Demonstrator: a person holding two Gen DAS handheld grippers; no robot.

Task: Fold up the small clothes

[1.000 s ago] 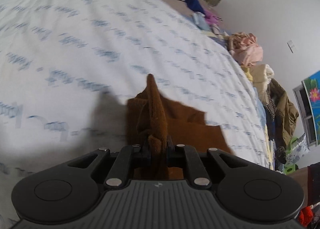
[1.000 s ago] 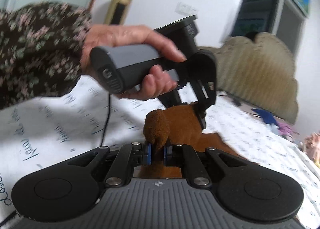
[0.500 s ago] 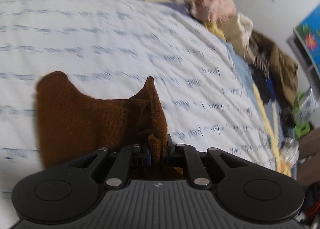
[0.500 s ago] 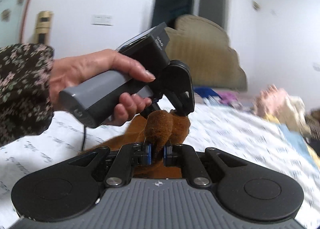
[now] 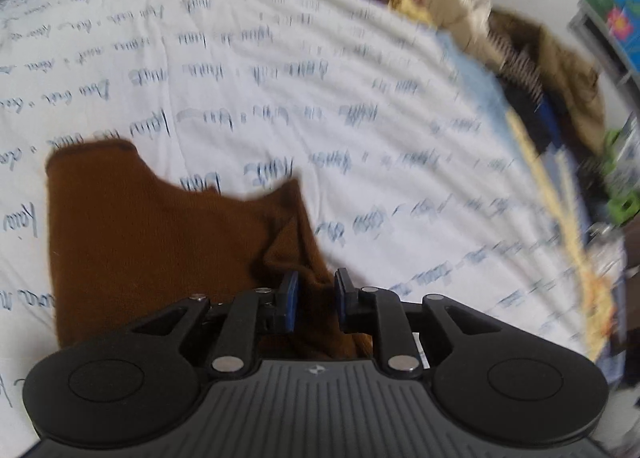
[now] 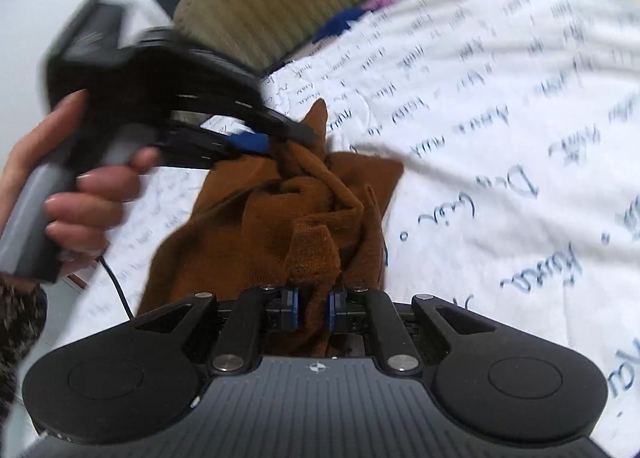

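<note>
A: Our left gripper (image 5: pixel 314 304) is opening. The pads stand apart with a bunched corner of the brown cloth (image 5: pixel 152 242) between them, and we see no press on it any more. The rest of the cloth spreads flat on the white sheet (image 5: pixel 360 70) toward ten o'clock in that view.

B: And our right gripper (image 6: pixel 311 312) is clamped on a ridge of the same cloth, which rises between its pads and heaps up toward twelve o'clock. In that view the left gripper sits at about ten o'clock, a hand (image 6: pixel 76 194) round its handle, its tips at the far corner of the cloth.

A: So where could we slip up?

B: We think the left corner is the weak spot. If it drops while we are moving, it may fall crooked and the folded edges will not line up.

A: The loose fabric could also catch on a left pad and get dragged when we pull away, undoing the flat part.

B: On the right, the cloth is twisted into a rope near the middle. If we let go as it is, we would probably press a lump into the fold.

A: The clothes pile (image 5: pixel 532 70) at two o'clock lies well apart, so we see no trouble there.
</note>
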